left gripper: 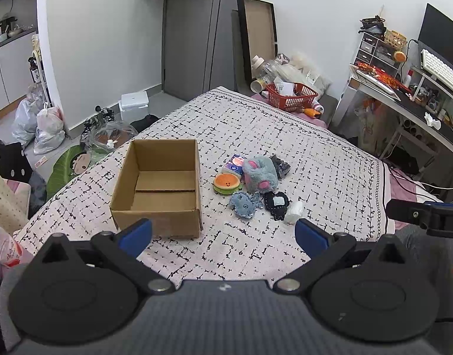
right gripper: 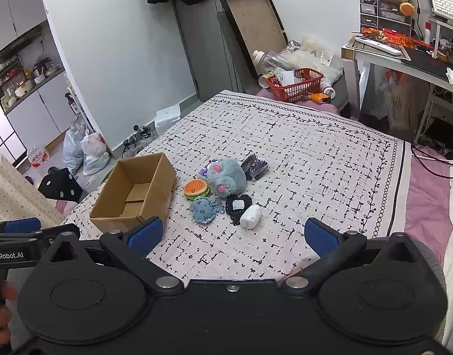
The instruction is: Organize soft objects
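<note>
An empty cardboard box (left gripper: 158,186) (right gripper: 134,192) stands open on the patterned bed cover (left gripper: 315,159) (right gripper: 315,162). Right of it lies a cluster of soft items: a grey plush mouse (left gripper: 259,174) (right gripper: 226,177), an orange burger plush (left gripper: 226,184) (right gripper: 196,189), a blue octopus plush (left gripper: 243,204) (right gripper: 203,209), a black patch toy (left gripper: 276,203) (right gripper: 237,205), a white roll (left gripper: 294,211) (right gripper: 250,216), a tissue pack (left gripper: 234,164) and a dark pouch (left gripper: 281,165) (right gripper: 254,168). My left gripper (left gripper: 223,235) hangs open before the box and toys. My right gripper (right gripper: 234,236) is open too, nearer than the white roll.
A red basket (left gripper: 291,96) (right gripper: 294,84) sits at the bed's far end beside bottles and bags. A cluttered desk (left gripper: 404,94) (right gripper: 404,56) stands on the right. Plastic bags (left gripper: 46,127) and a white case (left gripper: 134,105) lie on the floor left of the bed.
</note>
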A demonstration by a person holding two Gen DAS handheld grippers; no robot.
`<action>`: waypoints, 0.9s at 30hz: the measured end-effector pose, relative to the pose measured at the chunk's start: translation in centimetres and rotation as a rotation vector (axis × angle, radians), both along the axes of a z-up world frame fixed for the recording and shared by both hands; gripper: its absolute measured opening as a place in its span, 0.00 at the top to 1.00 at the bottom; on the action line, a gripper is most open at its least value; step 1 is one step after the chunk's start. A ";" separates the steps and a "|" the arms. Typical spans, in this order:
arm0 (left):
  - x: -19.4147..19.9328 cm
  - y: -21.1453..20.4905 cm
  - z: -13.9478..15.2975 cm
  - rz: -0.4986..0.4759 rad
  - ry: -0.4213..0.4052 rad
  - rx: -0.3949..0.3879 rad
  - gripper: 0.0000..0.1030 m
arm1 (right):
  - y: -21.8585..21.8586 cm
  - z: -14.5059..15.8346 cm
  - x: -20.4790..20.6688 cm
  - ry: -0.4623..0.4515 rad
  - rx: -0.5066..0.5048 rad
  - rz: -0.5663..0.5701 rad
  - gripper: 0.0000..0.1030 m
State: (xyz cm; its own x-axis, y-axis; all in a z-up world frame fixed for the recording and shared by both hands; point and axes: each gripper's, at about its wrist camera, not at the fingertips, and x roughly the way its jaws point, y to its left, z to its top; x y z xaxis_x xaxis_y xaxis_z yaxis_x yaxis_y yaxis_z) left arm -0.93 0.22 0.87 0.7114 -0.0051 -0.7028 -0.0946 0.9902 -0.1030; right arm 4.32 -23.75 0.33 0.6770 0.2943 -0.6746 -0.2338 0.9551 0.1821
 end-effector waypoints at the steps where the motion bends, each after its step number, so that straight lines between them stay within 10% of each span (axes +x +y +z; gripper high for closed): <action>1: 0.0 0.0 0.0 0.001 0.000 0.000 0.01 | 0.0 0.0 0.0 -0.001 0.000 0.000 0.00; 27: -0.1 0.2 0.0 0.000 -0.002 0.000 0.01 | -0.2 0.2 -0.1 -0.004 0.002 -0.007 0.00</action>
